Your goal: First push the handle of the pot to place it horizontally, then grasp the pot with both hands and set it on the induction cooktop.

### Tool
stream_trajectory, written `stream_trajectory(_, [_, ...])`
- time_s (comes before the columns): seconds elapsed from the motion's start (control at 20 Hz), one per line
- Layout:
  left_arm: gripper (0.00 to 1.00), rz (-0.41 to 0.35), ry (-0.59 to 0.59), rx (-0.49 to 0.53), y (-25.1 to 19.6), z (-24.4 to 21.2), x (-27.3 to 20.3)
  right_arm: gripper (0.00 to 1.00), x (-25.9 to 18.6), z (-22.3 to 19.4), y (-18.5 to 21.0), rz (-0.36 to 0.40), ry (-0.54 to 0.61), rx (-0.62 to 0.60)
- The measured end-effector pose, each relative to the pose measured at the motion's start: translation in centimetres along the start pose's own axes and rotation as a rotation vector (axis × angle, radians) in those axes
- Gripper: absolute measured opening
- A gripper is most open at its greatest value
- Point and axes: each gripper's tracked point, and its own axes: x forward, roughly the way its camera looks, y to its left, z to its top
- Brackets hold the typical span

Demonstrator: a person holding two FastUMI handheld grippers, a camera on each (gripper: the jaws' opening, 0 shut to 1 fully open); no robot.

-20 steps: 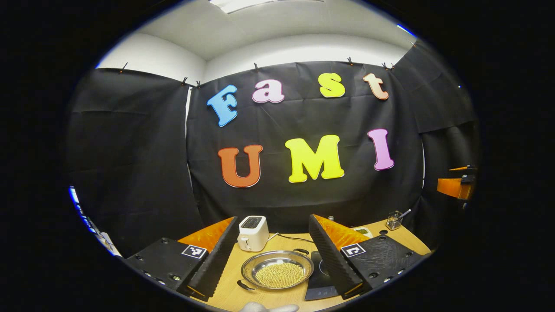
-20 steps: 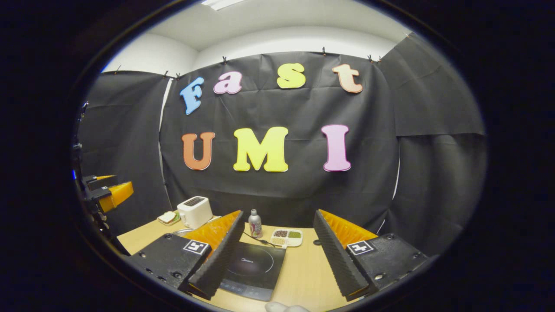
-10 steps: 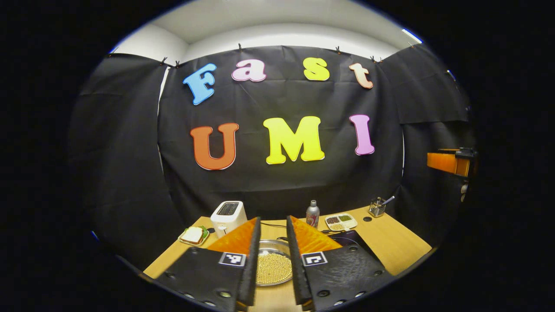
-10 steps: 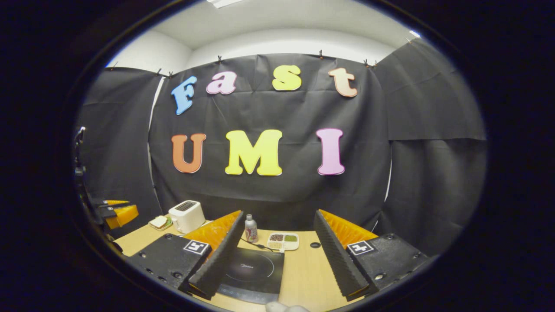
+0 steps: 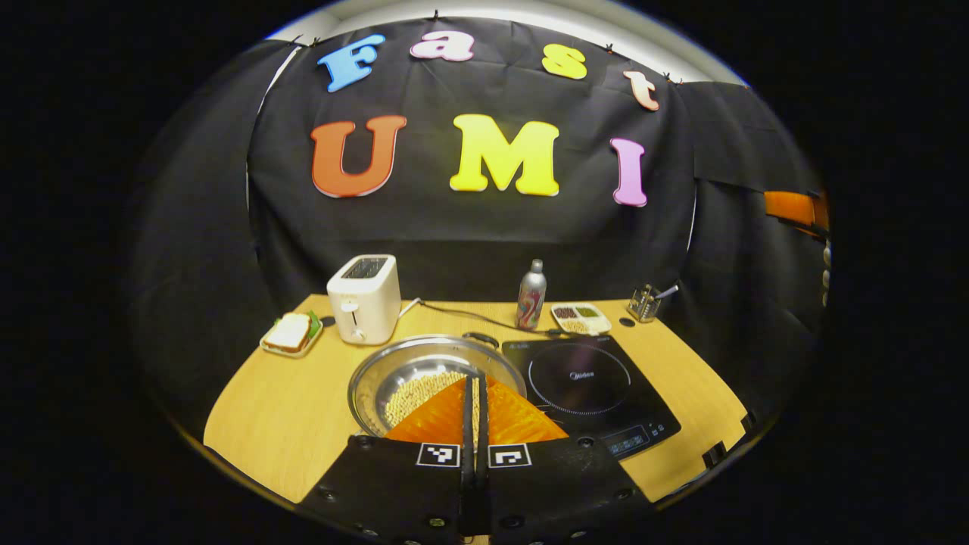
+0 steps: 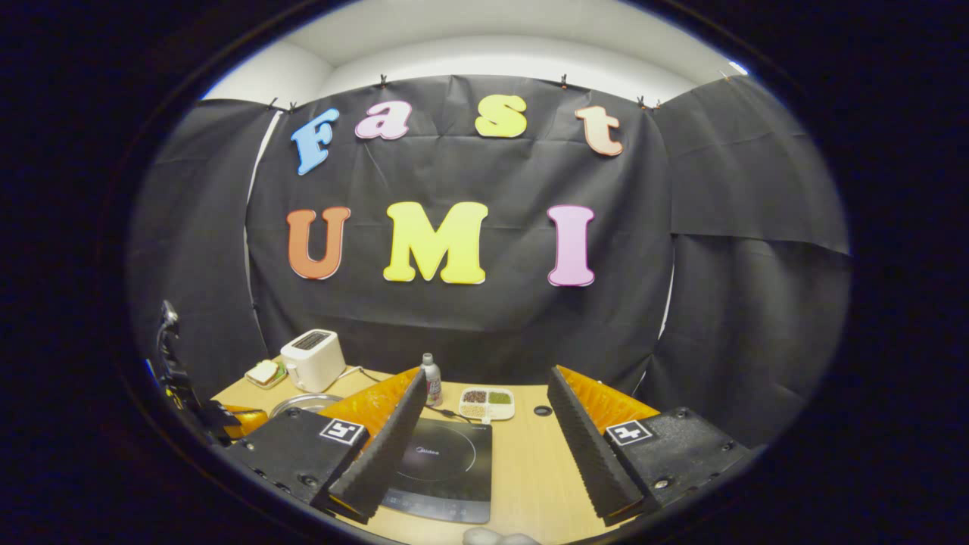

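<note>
Pot beside the cooktop, left tongs closed above it

One steel pot (image 5: 424, 371) of pale beans sits on the table (image 5: 265, 424), touching the single induction cooktop (image 5: 598, 386) at its left edge. One black handle (image 5: 481, 337) shows at the far rim, lying flat. Left gripper (image 5: 475, 393) fingers are pressed together, empty, over the pot. Right gripper (image 6: 484, 424) is spread wide above the cooktop.

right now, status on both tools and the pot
Left tool shut, over the pot. Right tool open above the cooktop. Pot left of the cooktop, not on it. Cooktop surface bare.
</note>
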Motion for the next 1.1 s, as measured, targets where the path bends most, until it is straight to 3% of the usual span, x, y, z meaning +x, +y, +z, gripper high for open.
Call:
stream_trajectory(0.2, [0.0, 0.004, 0.144, -0.044, 1.4, -6.2, 1.9, 1.0, 1.2, -0.8, 0.1, 0.003, 0.048, -0.009])
stream_trajectory(0.45, [0.0, 0.009, 0.333, -0.026, 3.2, -12.5, 3.8, 1.0, 1.7, -2.2, 0.3, 0.005, 0.087, 0.001])
stream_trajectory(0.65, [0.0, 0.008, 0.413, 0.006, 4.0, -14.2, 4.2, 1.0, 1.8, -3.5, -0.4, -0.014, 0.117, 0.017])
stream_trajectory(0.7, [0.1, 0.009, 0.431, 0.004, 4.2, -14.6, 4.5, 1.0, 1.9, -3.6, -0.5, -0.019, 0.121, 0.025])
stream_trajectory(0.75, [0.0, 0.008, 0.444, 0.002, 4.4, -14.9, 4.7, 1.0, 1.8, -3.9, -0.8, -0.026, 0.127, 0.029])
stream_trajectory(0.85, [0.0, 0.012, 0.466, 0.005, 4.9, -15.1, 5.1, 1.0, 1.9, -4.3, -1.2, -0.037, 0.135, 0.034])
stream_trajectory(0.9, [0.1, 0.013, 0.475, 0.014, 5.1, -15.3, 5.3, 1.0, 1.9, -4.4, -1.2, -0.04, 0.139, 0.034])
stream_trajectory(0.95, [0.1, 0.019, 0.479, 0.022, 5.5, -15.3, 5.4, 1.0, 1.9, -4.6, -1.3, -0.043, 0.144, 0.033])
stream_trajectory(1.0, [0.0, 0.026, 0.484, 0.024, 5.8, -15.3, 5.6, 1.0, 1.9, -4.8, -1.4, -0.046, 0.149, 0.032])
stream_trajectory(1.05, [0.0, 0.035, 0.491, 0.019, 6.2, -15.5, 5.8, 1.0, 1.8, -5.0, -1.4, -0.049, 0.153, 0.031])
stream_trajectory(1.1, [0.1, 0.045, 0.495, 0.011, 6.6, -15.5, 5.7, 1.0, 1.9, -5.0, -1.4, -0.05, 0.156, 0.033])
